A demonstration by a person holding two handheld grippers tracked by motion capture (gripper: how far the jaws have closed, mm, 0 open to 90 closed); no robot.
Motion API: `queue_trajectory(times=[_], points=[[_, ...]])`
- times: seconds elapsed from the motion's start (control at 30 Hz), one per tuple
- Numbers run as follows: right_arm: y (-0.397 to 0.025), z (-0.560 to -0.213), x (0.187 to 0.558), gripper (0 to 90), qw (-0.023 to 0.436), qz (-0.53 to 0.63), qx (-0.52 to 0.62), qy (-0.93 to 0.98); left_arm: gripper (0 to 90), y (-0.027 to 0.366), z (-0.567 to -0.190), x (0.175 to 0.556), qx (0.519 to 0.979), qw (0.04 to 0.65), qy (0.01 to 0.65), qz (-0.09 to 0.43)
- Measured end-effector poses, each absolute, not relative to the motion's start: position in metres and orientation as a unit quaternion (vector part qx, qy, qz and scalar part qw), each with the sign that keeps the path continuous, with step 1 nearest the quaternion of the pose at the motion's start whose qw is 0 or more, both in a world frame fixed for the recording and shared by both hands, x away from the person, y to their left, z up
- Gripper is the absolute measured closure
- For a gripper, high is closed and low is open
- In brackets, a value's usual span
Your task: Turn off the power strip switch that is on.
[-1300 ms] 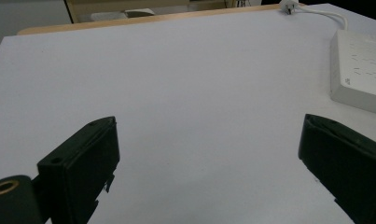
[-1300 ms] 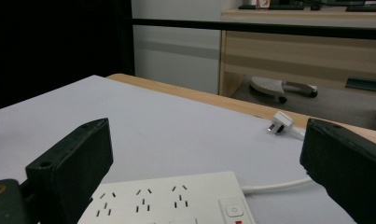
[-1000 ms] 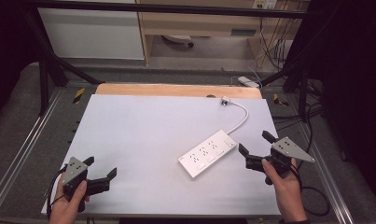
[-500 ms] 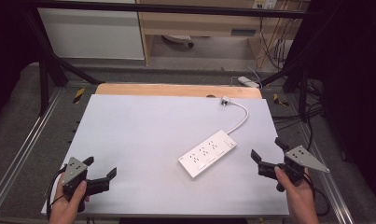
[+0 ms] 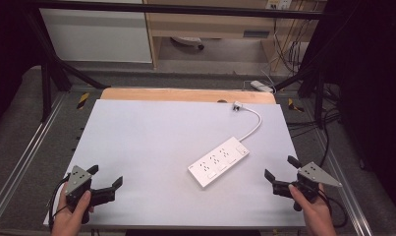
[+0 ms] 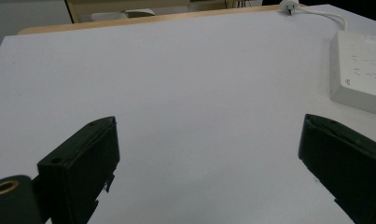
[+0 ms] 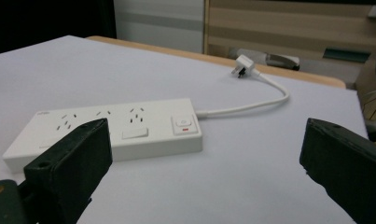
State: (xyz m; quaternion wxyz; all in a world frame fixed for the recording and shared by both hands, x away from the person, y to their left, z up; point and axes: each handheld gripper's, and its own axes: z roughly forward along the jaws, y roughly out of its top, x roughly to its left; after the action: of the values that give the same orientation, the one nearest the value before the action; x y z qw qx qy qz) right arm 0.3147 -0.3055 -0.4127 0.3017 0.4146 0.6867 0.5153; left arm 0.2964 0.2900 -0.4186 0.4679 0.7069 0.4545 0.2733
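A white desk point(image 5: 151, 142) with a bare wooden strip point(image 5: 185, 95) along its far edge stood on a grey floor point(image 5: 18, 142). Beyond it were a white panel point(image 5: 95, 32) and a wooden cabinet point(image 5: 210, 24); dark surroundings flanked both sides.

Bright even tabletop, dark surroundings, soft focus

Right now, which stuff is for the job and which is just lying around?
For the job:
power strip
its plug
right gripper, open
left gripper, open

Just lying about:
white adapter on the floor behind the table
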Motion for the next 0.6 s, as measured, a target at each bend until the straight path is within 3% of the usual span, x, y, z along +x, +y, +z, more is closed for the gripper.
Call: queue_trajectory(times=[0.37,0.6], points=[[-0.284,-0.444,0.334,3.8,0.246,0.493,0.420,0.721,5.1,0.289,-0.419,0.296,0.711,0.466,0.451,0.273],[-0.269,-0.452,0.354,4.3,0.239,0.472,0.427,0.733,5.1,0.290,-0.418,0.296,0.711,0.466,0.449,0.274]])
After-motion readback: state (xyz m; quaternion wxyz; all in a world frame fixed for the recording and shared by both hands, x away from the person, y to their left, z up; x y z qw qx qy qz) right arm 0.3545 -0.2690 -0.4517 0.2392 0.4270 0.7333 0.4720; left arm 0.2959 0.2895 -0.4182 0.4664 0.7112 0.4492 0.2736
